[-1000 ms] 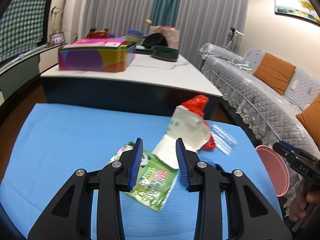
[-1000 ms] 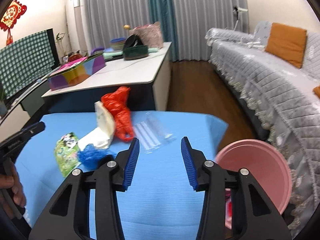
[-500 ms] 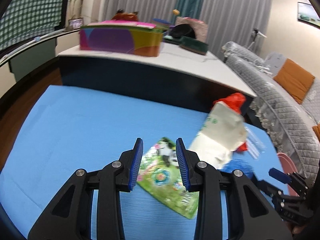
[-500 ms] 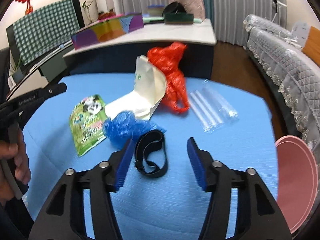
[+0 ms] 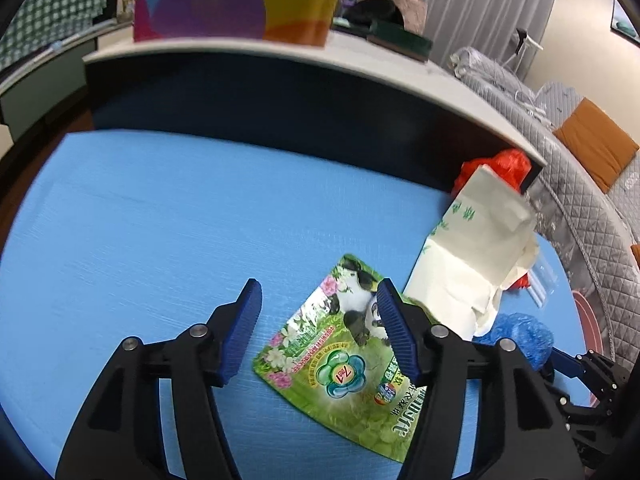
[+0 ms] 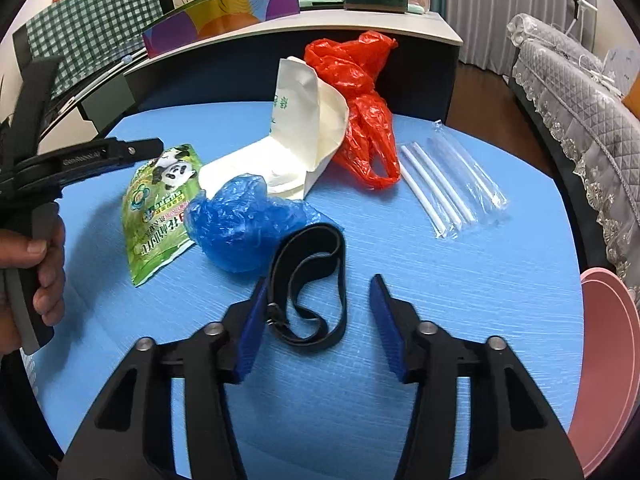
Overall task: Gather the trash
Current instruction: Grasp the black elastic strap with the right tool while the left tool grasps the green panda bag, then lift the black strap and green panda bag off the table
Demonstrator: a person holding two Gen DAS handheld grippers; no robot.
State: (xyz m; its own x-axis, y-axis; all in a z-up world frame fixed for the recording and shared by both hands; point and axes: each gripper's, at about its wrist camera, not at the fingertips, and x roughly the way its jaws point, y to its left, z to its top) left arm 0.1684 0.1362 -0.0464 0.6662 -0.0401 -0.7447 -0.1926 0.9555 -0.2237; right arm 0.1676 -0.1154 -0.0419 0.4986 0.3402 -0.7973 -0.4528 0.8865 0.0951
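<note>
Trash lies on a blue table (image 5: 160, 220). My left gripper (image 5: 318, 308) is open just above a green panda pouch (image 5: 340, 360), the pouch's upper end between its jaws. My right gripper (image 6: 316, 308) is open, straddling the near end of a black strap loop (image 6: 308, 280). The pouch (image 6: 164, 196), a crumpled blue plastic bag (image 6: 240, 220), a white paper bag (image 6: 300, 136), a red plastic bag (image 6: 360, 92) and a clear pack of white straws (image 6: 452, 184) lie beyond it. The white bag (image 5: 472, 248) and blue bag (image 5: 520, 332) also show in the left wrist view.
A pink bin (image 6: 608, 360) stands at the table's right edge. A white counter (image 6: 320, 24) with a colourful box (image 5: 232, 12) is behind the table. A grey sofa (image 6: 580, 92) is to the right. The table's left half is bare blue surface.
Both grippers have moved down and forward toward the table. The left gripper opened wider over the green pouch. The right gripper came over the black strap.
</note>
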